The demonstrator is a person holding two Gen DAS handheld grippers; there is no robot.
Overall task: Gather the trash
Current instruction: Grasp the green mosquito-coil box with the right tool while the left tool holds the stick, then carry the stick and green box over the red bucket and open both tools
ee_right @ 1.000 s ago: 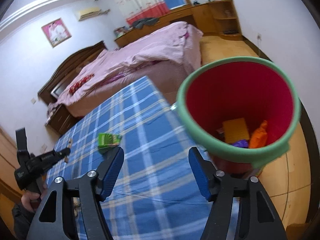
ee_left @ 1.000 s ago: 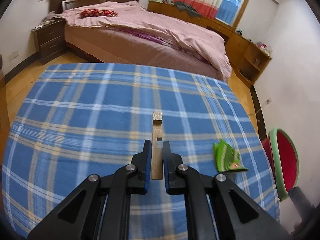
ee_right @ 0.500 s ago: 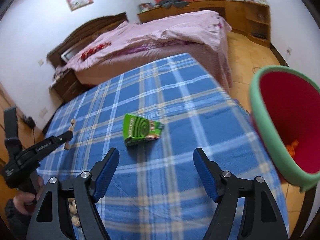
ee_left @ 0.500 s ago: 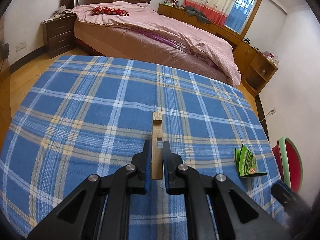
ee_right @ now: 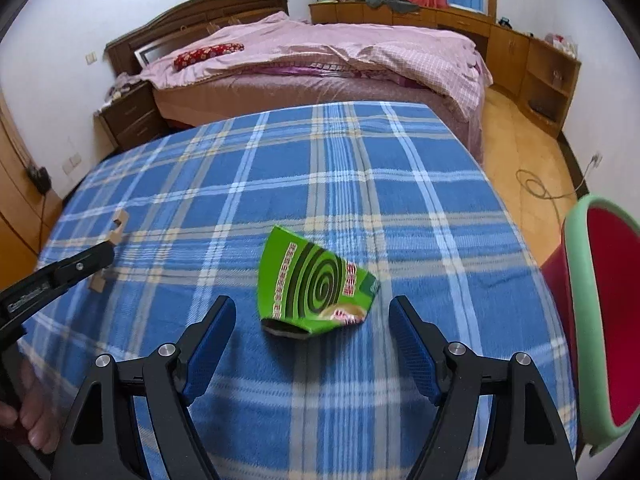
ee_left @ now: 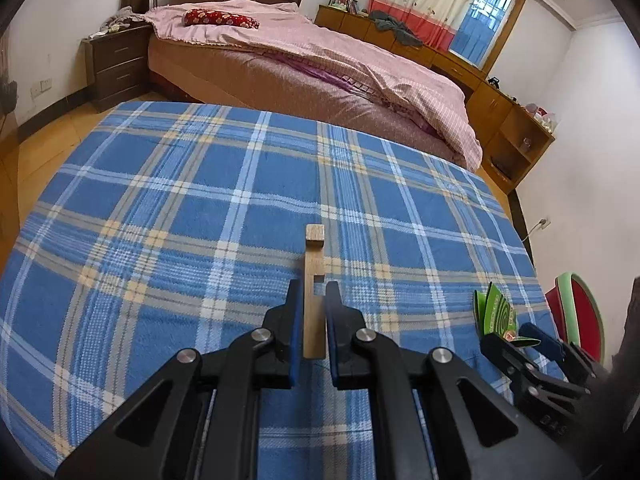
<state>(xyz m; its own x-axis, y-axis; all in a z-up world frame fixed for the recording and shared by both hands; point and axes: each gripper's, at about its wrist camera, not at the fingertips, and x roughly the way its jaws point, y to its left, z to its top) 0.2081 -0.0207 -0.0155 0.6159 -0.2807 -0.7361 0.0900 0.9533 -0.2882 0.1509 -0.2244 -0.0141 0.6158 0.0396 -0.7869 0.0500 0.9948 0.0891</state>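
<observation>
My left tool (ee_left: 311,312) is clamped on a notched wooden piece (ee_left: 314,280), which sticks out forward above the plaid-covered surface (ee_left: 180,216). My right tool (ee_right: 312,340) has its fingers spread wide, hovering just short of the crushed green mosquito-coil box (ee_right: 316,286) that lies on the cloth. The red bin with the green rim (ee_right: 600,320) stands off the surface's right edge, near the box. I judge the box as the next pickup. It is flattened and flimsy, so a squeeze across its broad face may buckle it and let it slip. A low approach could also snag the fleecy cloth. The wooden piece is held only near its end and might pivot if I swing it.
</observation>
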